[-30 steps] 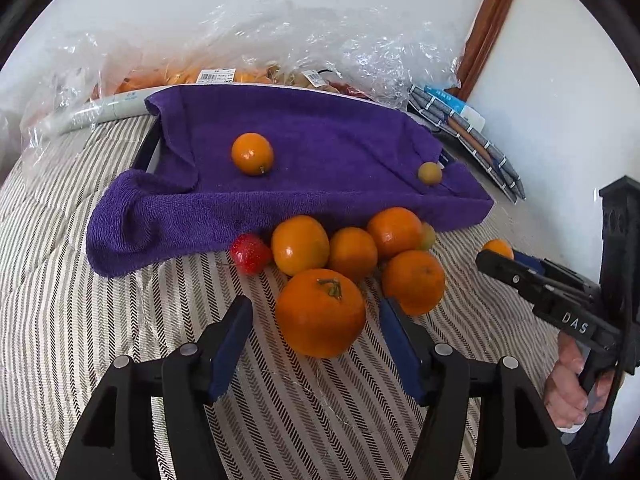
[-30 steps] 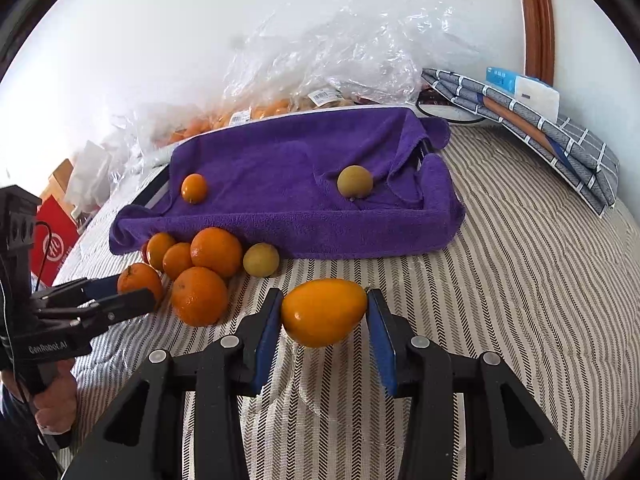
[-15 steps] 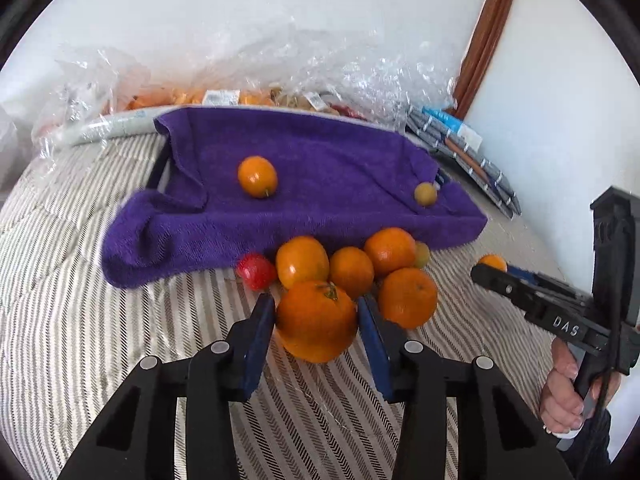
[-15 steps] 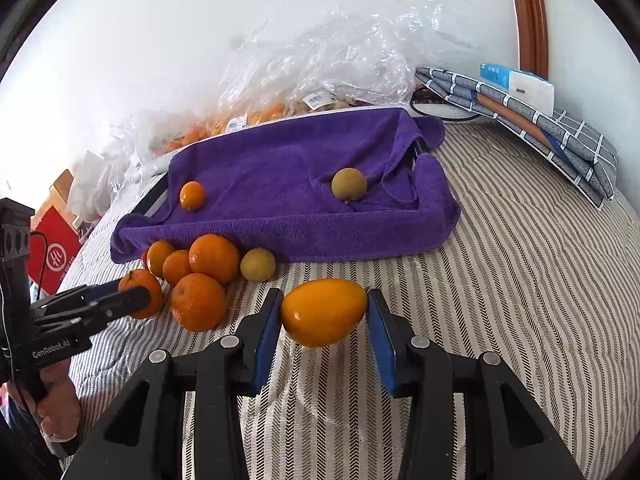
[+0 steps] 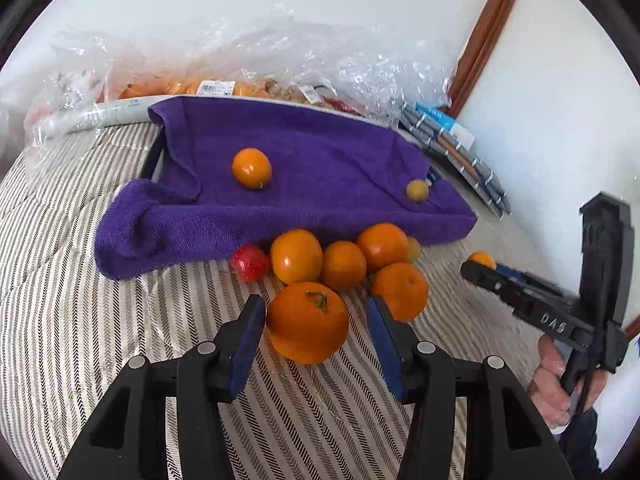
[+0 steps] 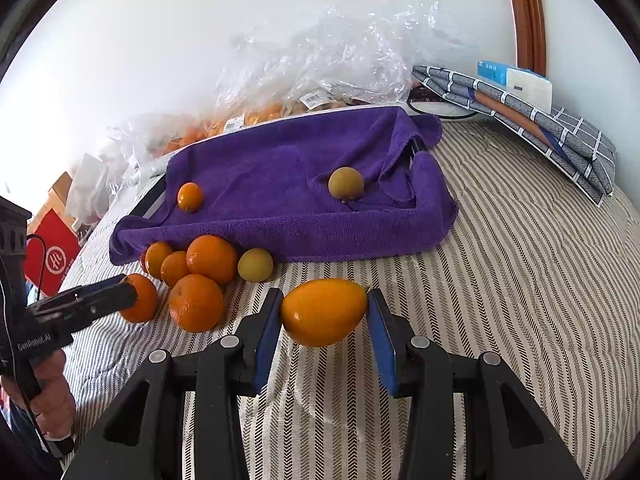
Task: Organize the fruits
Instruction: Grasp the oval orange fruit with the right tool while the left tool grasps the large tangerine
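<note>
Looking along my left gripper (image 5: 316, 320), I saw its jaws opening around a large orange (image 5: 307, 322): the left pad seemed just to brush it, though I could not be sure, and the right pad stood clear. The orange sat on the striped bedcover (image 5: 80, 320), blocked ahead by a heap of oranges (image 5: 344, 264) with a strawberry (image 5: 250, 263) at its left end, all pressed against the near edge of the purple towel (image 5: 300, 152). My right gripper (image 6: 323, 314) was clenched on an oval yellow-orange fruit (image 6: 323, 312), held above the cover. The towel lay over a tray-like thing holding a small orange (image 6: 189, 197) near its left side and a greenish fruit (image 6: 346, 183) toward its right. Crumpled plastic bags (image 6: 320, 64) lay against the wall behind.
</note>
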`<state>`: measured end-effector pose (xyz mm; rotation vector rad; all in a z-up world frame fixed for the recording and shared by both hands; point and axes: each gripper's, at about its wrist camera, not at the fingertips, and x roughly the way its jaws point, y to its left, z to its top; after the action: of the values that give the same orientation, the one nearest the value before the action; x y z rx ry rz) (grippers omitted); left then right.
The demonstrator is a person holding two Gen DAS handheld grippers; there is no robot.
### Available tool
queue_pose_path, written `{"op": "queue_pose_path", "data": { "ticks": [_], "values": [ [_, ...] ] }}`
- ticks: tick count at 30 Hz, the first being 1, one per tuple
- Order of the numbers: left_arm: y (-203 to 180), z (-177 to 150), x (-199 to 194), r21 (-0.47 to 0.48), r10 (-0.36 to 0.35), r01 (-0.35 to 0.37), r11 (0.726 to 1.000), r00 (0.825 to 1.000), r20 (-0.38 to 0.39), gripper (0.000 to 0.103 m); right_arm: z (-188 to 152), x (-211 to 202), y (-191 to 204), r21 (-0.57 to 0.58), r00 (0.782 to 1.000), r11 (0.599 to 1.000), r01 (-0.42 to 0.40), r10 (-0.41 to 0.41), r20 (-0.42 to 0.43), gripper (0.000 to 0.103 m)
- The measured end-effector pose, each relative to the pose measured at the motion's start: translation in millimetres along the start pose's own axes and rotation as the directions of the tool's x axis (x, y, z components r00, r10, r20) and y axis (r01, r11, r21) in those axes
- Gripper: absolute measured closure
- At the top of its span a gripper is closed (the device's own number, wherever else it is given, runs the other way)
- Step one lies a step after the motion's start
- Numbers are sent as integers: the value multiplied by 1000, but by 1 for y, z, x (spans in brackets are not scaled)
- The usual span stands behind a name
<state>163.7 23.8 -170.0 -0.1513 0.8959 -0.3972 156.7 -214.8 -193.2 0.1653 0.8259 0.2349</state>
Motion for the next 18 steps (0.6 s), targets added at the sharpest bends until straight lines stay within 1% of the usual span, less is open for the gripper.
{"op": "queue_pose_path", "data": {
  "ticks": [2, 5, 6, 7, 11, 16, 18],
  "values": [
    [-3, -3, 8, 18, 30, -29, 999, 999, -35, 53, 0, 0, 0, 0, 1000, 1000, -1, 1, 1, 61],
    [-8, -5, 8, 55, 65, -63, 997, 997, -29, 54, 0, 0, 0, 1, 1000, 1000, -2, 2, 1, 61],
    [-8, -6, 8, 59, 65, -63, 996, 997, -31, 62, 0, 0, 0, 2, 1000, 1000, -3, 3, 2, 61],
    [-8, -6, 7, 60, 67, -65, 996, 997, -25, 63, 0, 0, 0, 3, 1000, 1000, -5, 5, 2, 61],
    [-4, -5, 3, 33, 33, -33, 999, 999, -7, 63, 0, 0, 0, 5, 1000, 1000, -6, 6, 3, 61],
    [0, -2, -9, 2, 17, -17, 1000, 998, 54, 63, 0, -1, 0, 8, 1000, 1000, -9, 9, 9, 61],
    [2, -1, -13, -11, 26, -25, 1000, 997, 77, 63, 0, -1, 0, 10, 1000, 1000, -10, 10, 12, 61]
  ]
}}
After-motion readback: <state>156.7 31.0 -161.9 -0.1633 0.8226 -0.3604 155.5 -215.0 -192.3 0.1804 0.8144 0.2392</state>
